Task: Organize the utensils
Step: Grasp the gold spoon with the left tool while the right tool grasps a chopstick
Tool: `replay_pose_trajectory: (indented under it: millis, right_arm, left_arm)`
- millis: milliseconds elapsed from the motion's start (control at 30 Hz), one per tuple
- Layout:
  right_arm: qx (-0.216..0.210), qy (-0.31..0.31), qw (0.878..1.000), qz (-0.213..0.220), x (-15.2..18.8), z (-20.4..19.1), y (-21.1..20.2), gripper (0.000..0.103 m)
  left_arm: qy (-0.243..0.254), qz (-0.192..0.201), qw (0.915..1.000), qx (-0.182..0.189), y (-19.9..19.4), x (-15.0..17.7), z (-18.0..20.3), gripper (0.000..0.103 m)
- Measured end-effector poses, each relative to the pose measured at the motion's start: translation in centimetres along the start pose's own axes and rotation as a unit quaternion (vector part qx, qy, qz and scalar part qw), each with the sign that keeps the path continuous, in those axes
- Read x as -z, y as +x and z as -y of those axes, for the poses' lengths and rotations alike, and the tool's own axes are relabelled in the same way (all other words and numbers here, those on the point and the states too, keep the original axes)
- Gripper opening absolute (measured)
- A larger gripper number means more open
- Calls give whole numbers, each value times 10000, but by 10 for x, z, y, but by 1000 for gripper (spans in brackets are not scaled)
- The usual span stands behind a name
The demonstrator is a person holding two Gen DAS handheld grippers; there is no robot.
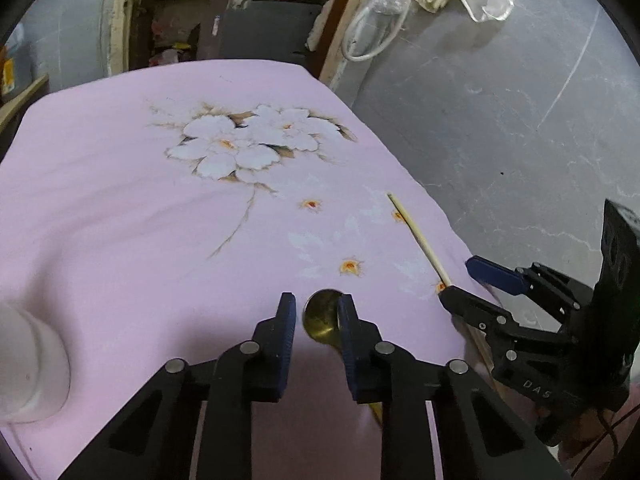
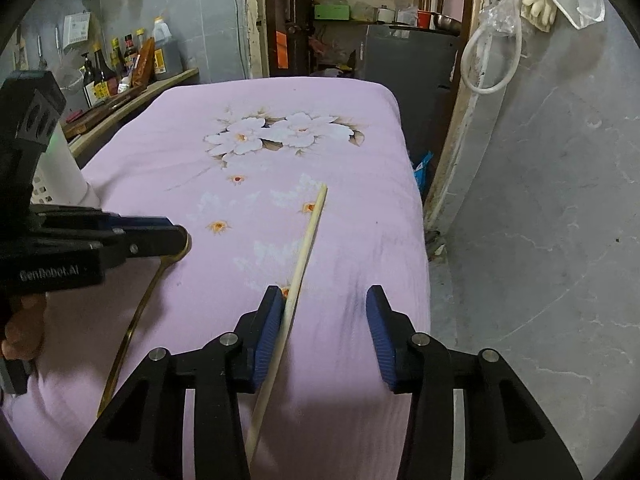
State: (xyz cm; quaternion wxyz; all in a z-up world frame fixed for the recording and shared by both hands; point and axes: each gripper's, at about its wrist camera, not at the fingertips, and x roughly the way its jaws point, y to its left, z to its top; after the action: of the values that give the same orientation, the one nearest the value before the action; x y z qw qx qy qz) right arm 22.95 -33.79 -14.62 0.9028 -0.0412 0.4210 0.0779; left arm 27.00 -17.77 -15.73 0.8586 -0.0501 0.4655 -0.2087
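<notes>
Left wrist view: both grippers low over a pink flowered cloth [image 1: 120,200], near its right-hand edge.

Left gripper [image 1: 316,320] stands parted around a brass spoon [image 1: 320,316]; contact unclear. Right gripper [image 2: 322,320] is open, a wooden chopstick [image 2: 308,236] against its left pad. White container [image 1: 28,368] sits left; cloth centre is bare.

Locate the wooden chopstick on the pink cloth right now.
The chopstick lies on the flowered cloth near its right edge, its near part against the right claw's left pad.
</notes>
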Motion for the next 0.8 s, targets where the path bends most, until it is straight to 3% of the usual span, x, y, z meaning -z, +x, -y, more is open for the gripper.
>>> replay_pose_trajectory:
  millis: [233, 333, 467, 667, 800]
  right_arm:
    - [-200, -51, 9997, -158, -20, 3, 16, 39]
    - [-300, -21, 9992, -282, -32, 5, 27, 37]
    - [-463, 10, 9980, -439, -44, 6, 41, 25]
    - [-606, -16, 9949, -801, -58, 4, 52, 25]
    - [-449, -147, 9927, -1106, -67, -3, 60, 25]
  left_arm:
    - [90, -67, 9999, -102, 4, -3, 6, 8]
    - [-80, -116, 9998, -101, 2, -3, 3, 7]
    - [-202, -115, 9996, -176, -1, 0, 3, 7]
    - [-162, -45, 9995, -274, -7, -3, 9, 4]
    - [-188, -39, 9992, -351, -14, -3, 12, 4]
